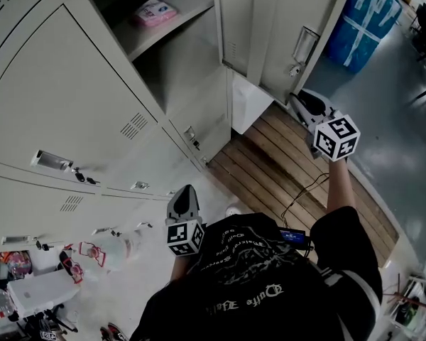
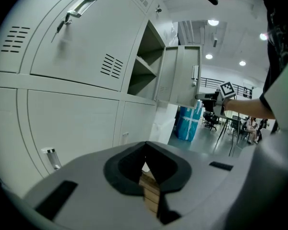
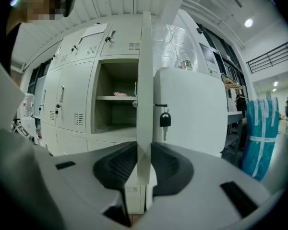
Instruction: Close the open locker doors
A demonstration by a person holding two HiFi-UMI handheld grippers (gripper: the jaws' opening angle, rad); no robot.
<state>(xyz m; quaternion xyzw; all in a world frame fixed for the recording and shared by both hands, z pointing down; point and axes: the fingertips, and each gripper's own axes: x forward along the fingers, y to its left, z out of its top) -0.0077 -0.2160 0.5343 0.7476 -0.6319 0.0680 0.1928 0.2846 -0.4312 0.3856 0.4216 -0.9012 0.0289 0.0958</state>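
Found one locker door (image 1: 270, 27) standing wide open beside the bank, free edge clamped in right tongs (image 3: 144, 164); left tongs (image 2: 146, 171) closed and empty; neighbouring doors (image 1: 71, 98) shut, swing home judged outstanding.

light: bright, even, from ceiling lamps (image 2: 212, 22), upper right of left gripper view | shadow: open locker interior (image 1: 177, 62) dim, top centre of head view | glare: soft sheen on grey floor (image 1: 394, 112), right | distortion: both gripper views fisheye, black corners, straight lines bowed | focus: locker door (image 3: 145, 80) edge soft near lens, low centre
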